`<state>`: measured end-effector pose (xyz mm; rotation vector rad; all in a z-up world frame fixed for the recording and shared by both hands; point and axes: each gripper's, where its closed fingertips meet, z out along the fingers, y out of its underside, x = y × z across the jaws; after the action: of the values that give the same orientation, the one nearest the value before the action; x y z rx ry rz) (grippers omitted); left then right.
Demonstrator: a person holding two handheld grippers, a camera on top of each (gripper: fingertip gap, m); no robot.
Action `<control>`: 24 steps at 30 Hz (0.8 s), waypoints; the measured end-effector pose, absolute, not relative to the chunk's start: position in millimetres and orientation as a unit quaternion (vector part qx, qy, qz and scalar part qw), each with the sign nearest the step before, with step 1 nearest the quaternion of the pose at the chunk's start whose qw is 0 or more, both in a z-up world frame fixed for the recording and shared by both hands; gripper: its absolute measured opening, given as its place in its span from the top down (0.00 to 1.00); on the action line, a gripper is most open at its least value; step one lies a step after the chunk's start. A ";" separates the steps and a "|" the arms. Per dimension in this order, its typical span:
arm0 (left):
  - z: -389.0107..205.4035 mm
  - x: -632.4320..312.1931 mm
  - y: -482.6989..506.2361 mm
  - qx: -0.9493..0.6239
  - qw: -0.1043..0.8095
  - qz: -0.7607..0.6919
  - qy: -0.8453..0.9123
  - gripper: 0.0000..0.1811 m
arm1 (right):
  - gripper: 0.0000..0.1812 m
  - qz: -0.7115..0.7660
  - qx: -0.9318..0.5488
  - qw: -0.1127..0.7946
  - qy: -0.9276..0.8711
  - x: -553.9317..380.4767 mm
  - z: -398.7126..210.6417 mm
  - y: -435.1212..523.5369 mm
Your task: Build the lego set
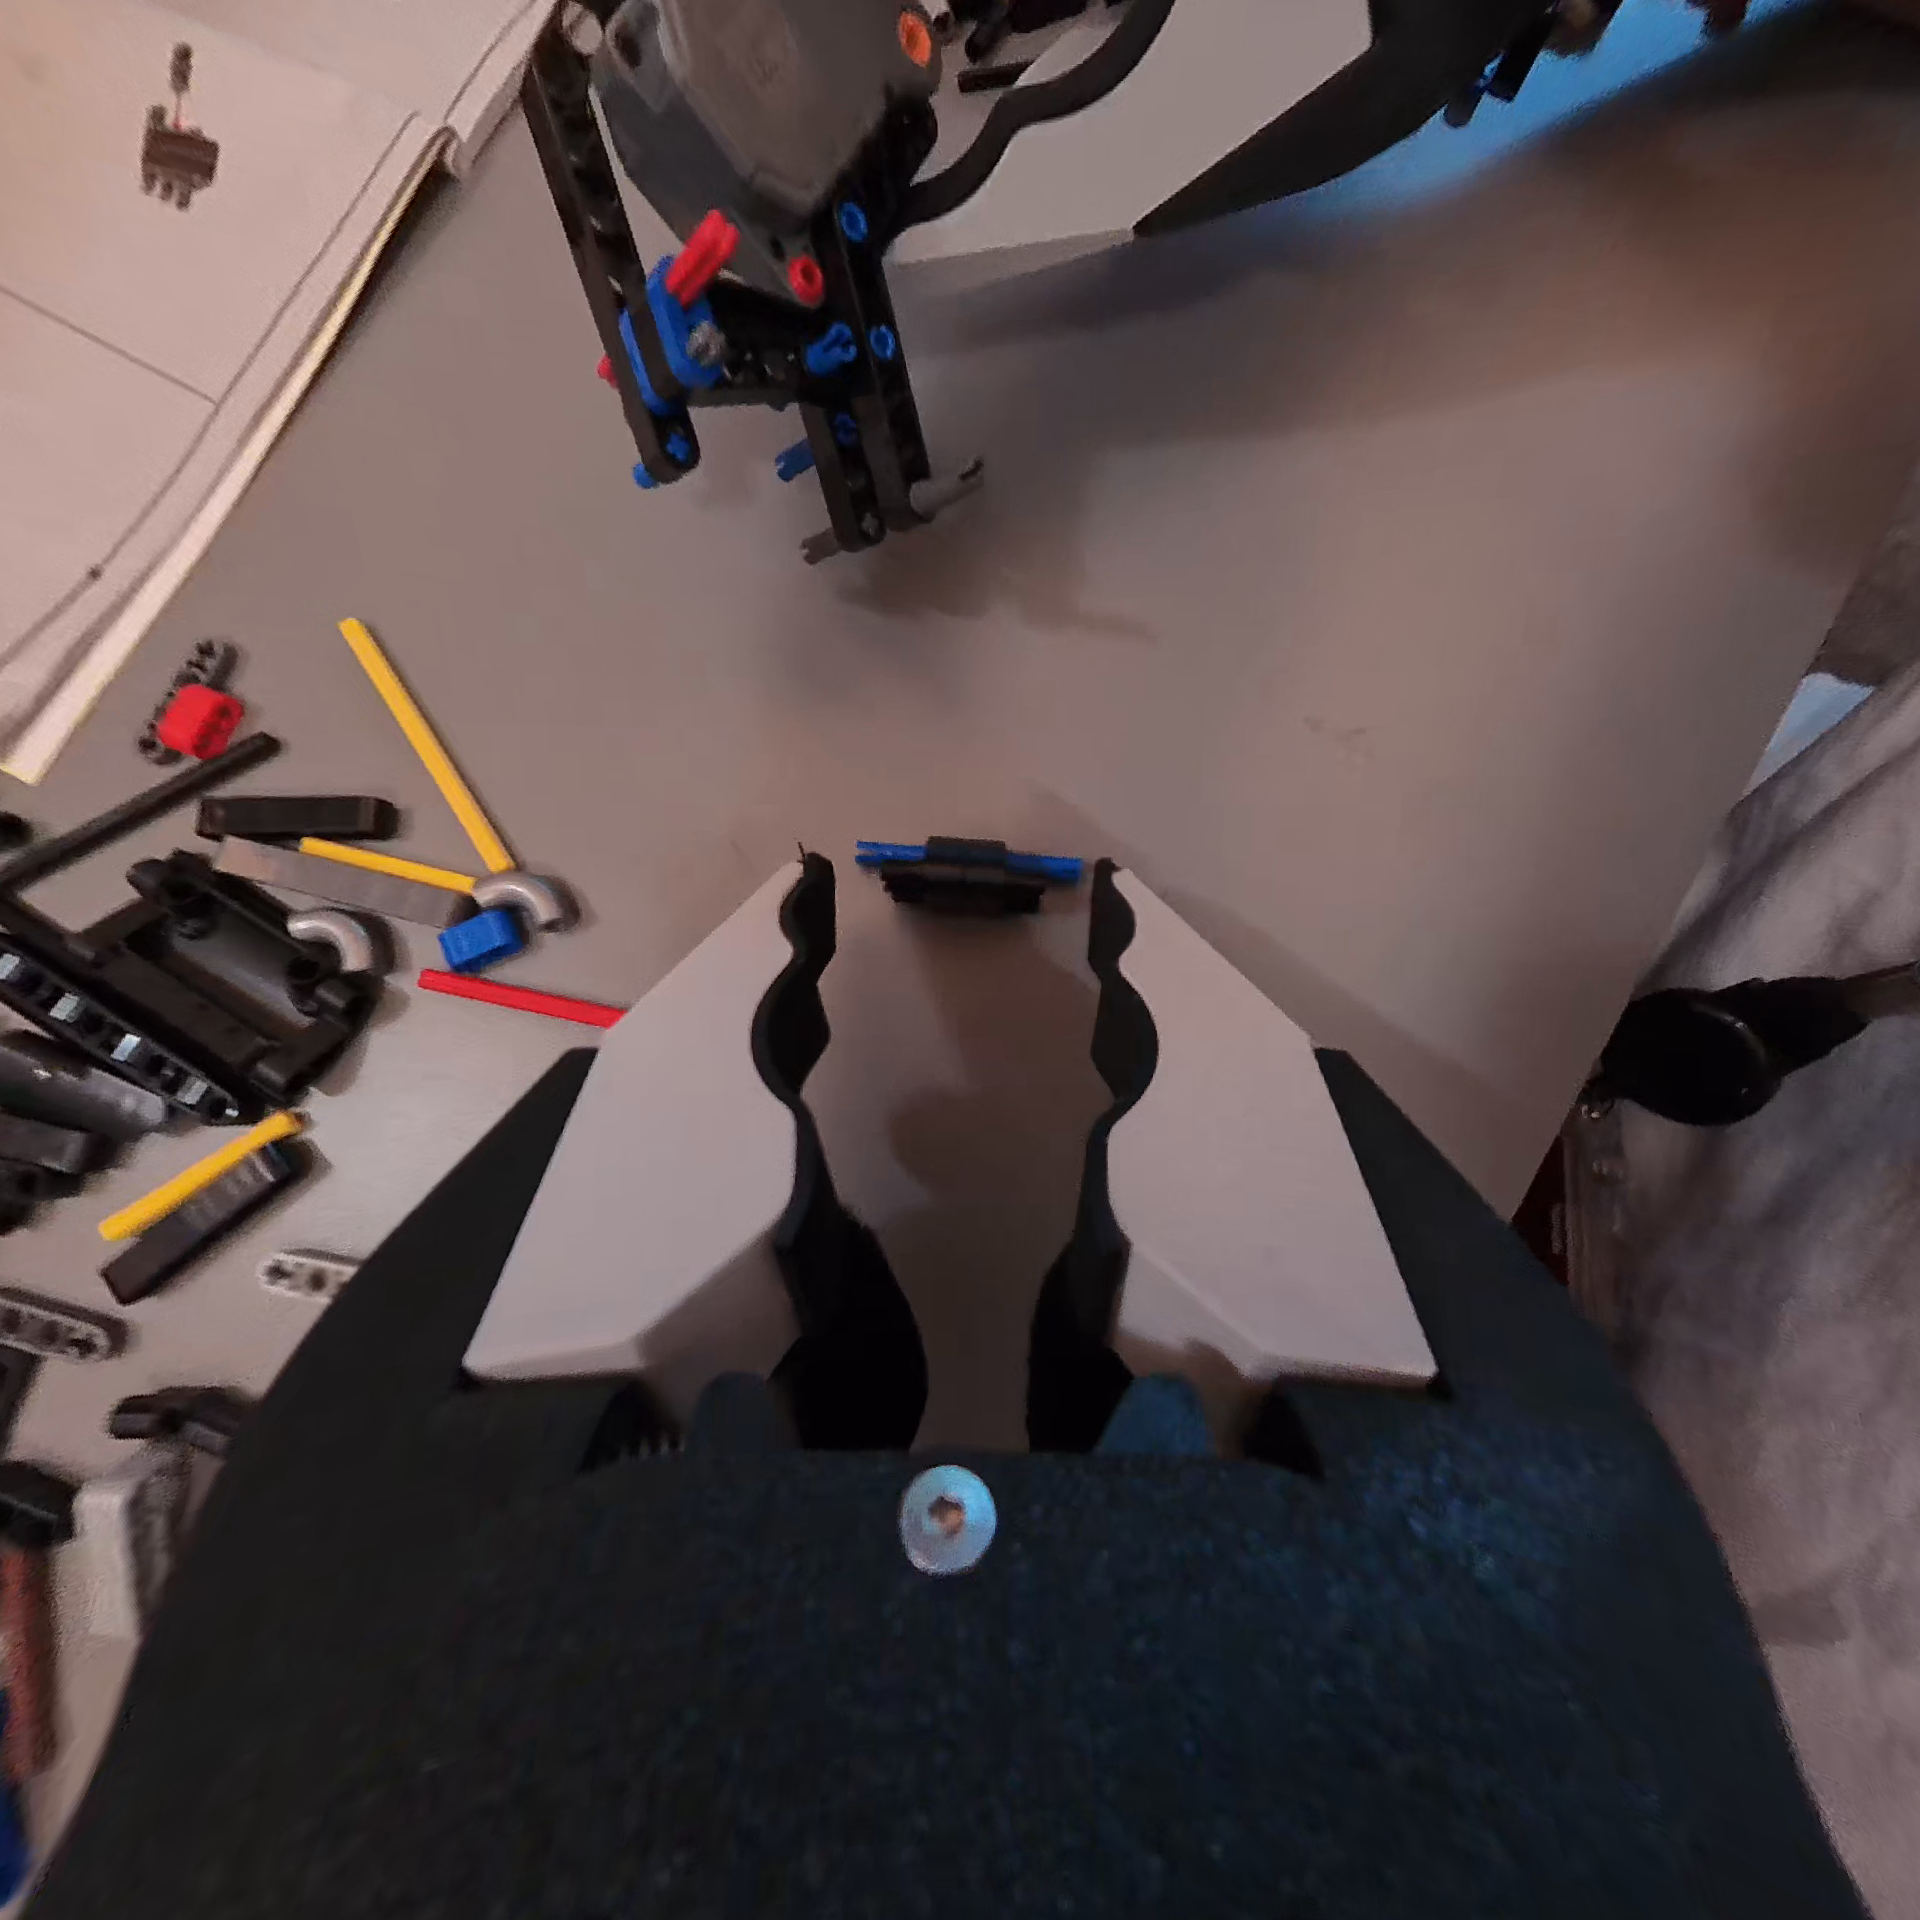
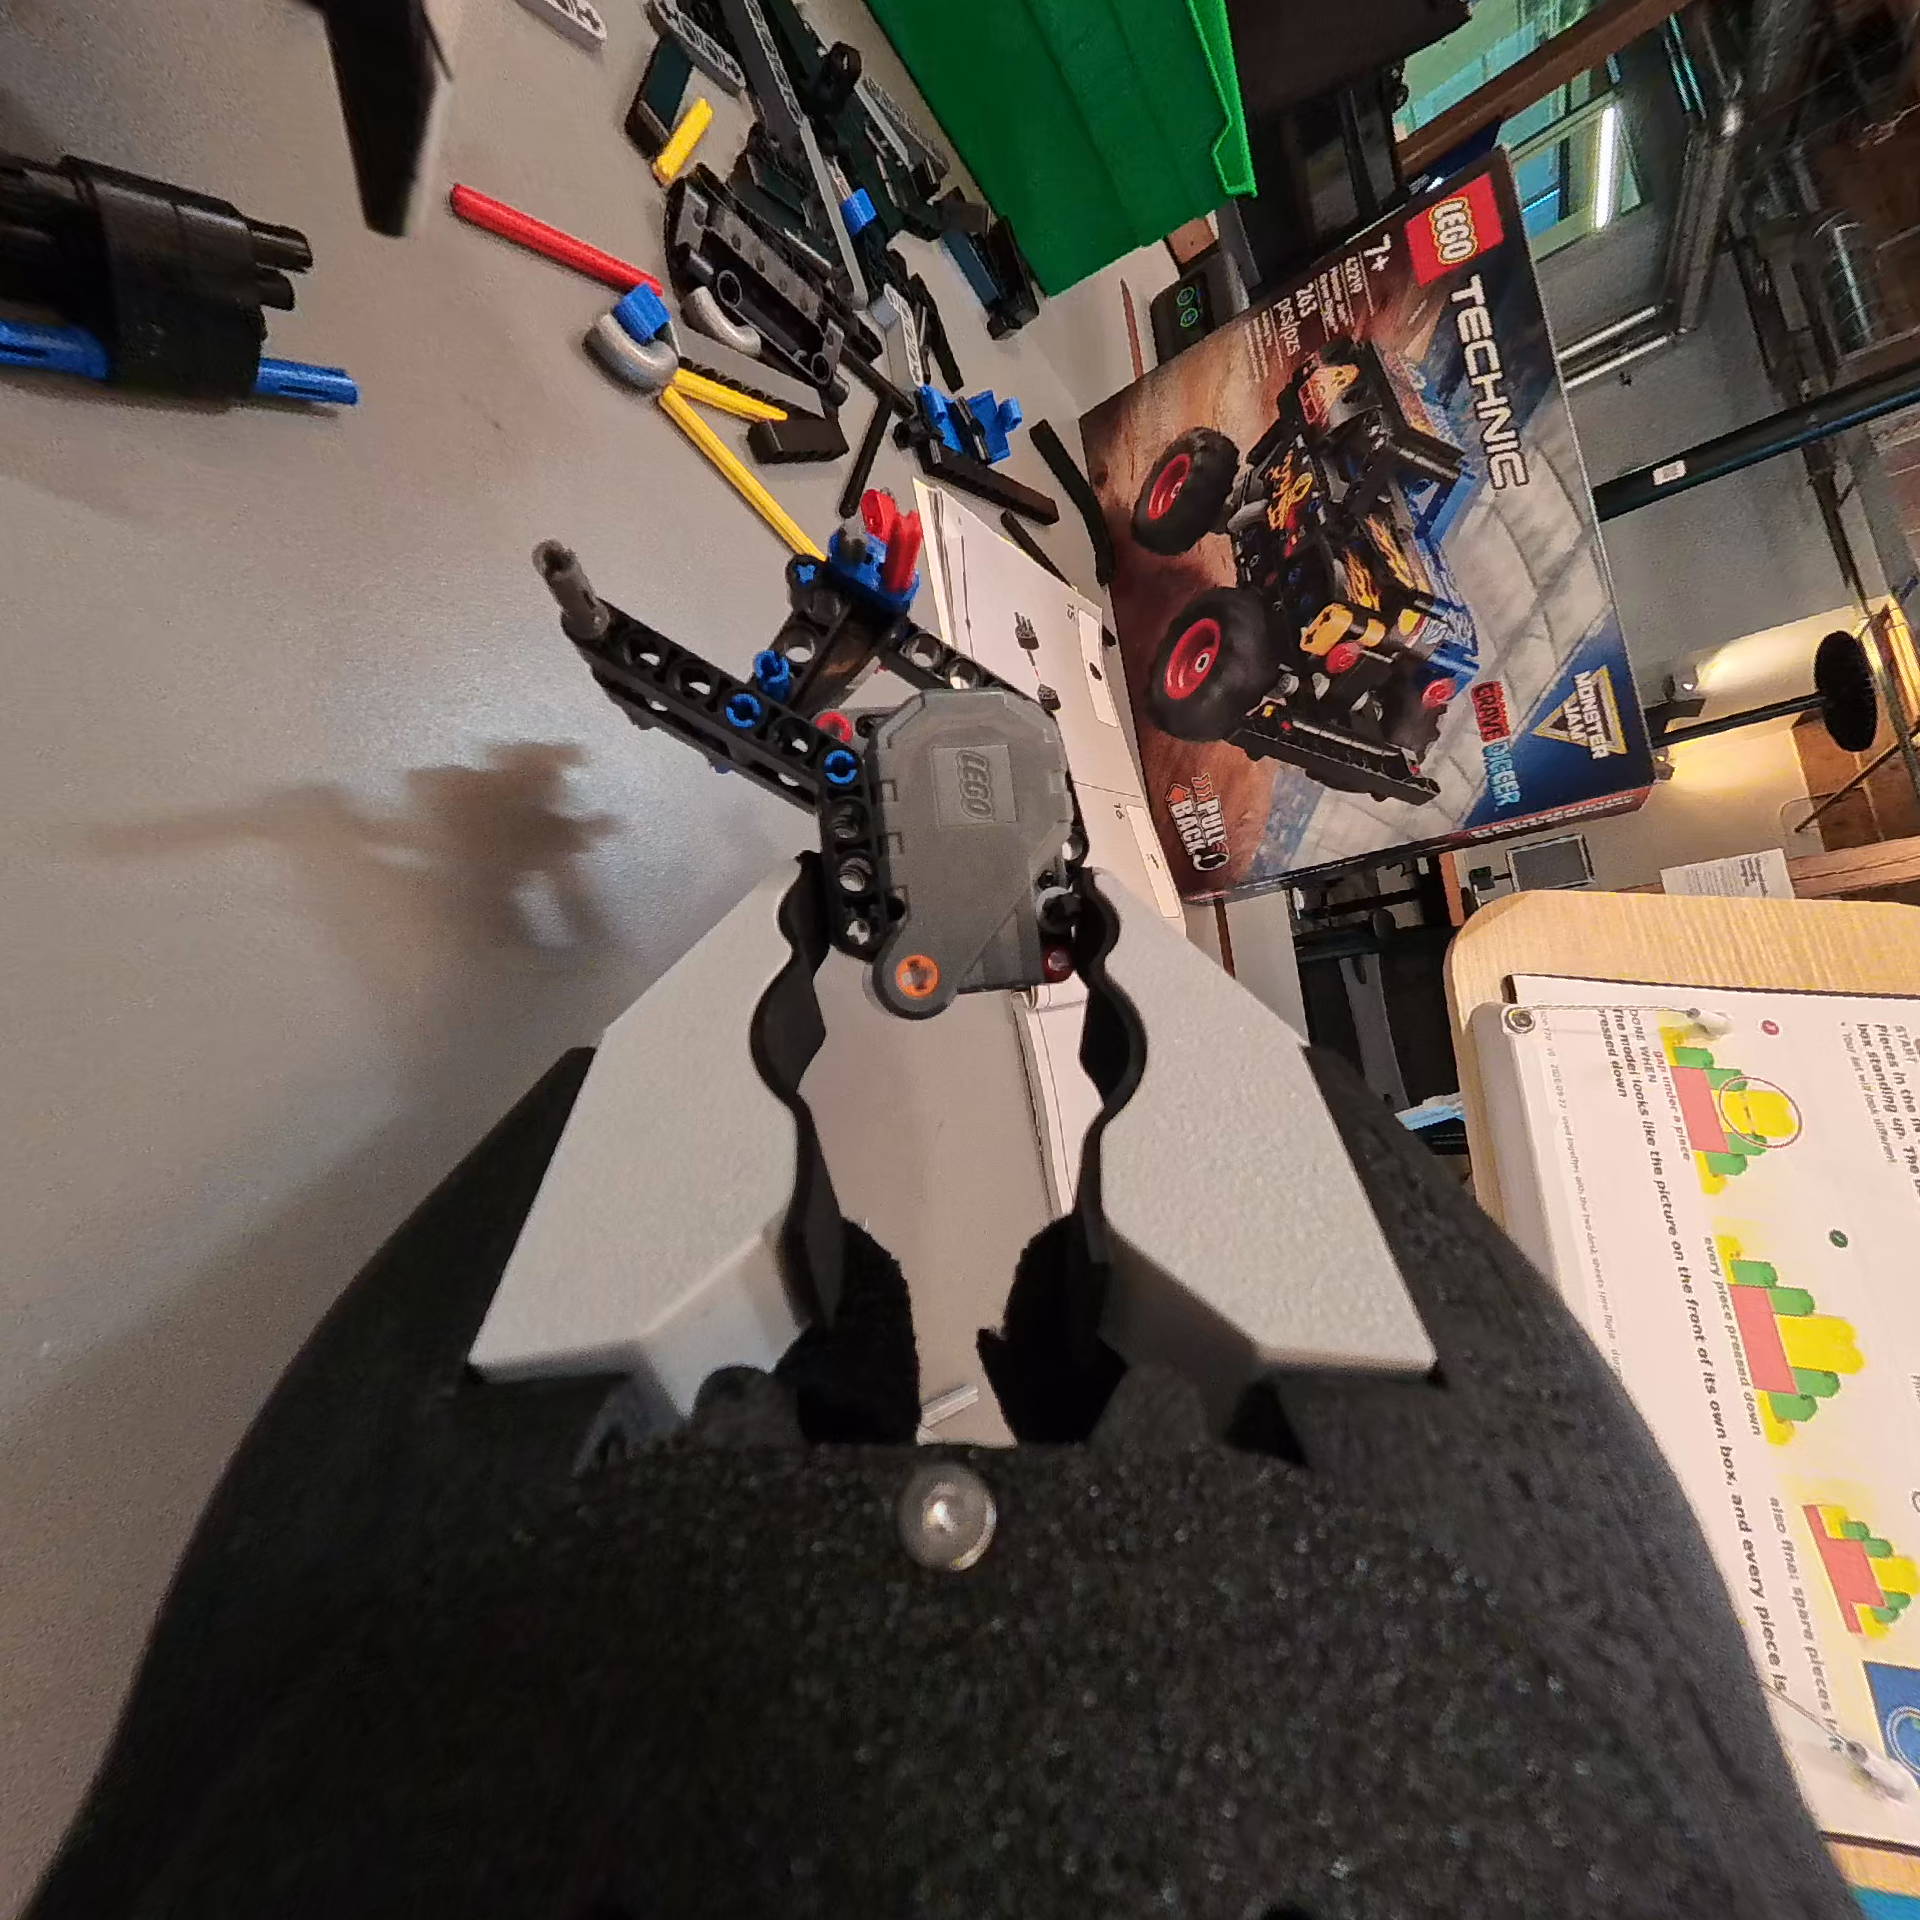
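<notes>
Gripping the grey motor block (image 2: pixel 966 842) of the half-built chassis (image 1: pixel 748 281) between the right gripper (image 2: pixel 945 904) fingertips, black beams lifted above the grey table (image 1: pixel 1299 623). Hovering with the left gripper (image 1: pixel 961 883) spread wide, holding nothing, tips just short of a small black piece on a blue axle (image 1: pixel 966 873). Loose parts (image 1: pixel 229 966) heaped leftward beside the instruction booklet (image 1: pixel 156 343).

Indoor light, moderate, warm cast. Soft shadows on the grey surface (image 1: pixel 1247 644) (one long, beside the motor assembly (image 2: pixel 883 790)). Strong fisheye bending; left wrist view's edges motion-blurred.
</notes>
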<state>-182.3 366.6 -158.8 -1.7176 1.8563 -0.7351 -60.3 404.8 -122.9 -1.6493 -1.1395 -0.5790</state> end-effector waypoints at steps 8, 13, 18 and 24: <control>-157.9 -174.6 363.1 -0.721 0.304 -0.282 0.555 0.73 | 0.74 -0.235 -0.685 0.503 -0.472 -61.0 -124.6 404.9; -166.7 -175.5 370.8 -0.750 0.346 -0.241 0.510 0.74 | 0.74 -0.236 -0.685 0.503 -0.472 -60.7 -124.0 404.7; -176.2 -185.8 379.3 -0.760 0.347 -0.203 0.510 0.78 | 0.74 -0.238 -0.683 0.503 -0.472 -61.1 -123.3 404.5; -173.4 -179.1 373.9 -0.742 0.351 -0.219 0.527 0.79 | 0.74 -0.235 -0.684 0.502 -0.474 -61.8 -125.3 404.7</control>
<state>-179.1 373.9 -173.4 -1.9221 1.3635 -0.5680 -61.8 404.7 -125.3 -1.6540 -1.1442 -0.5685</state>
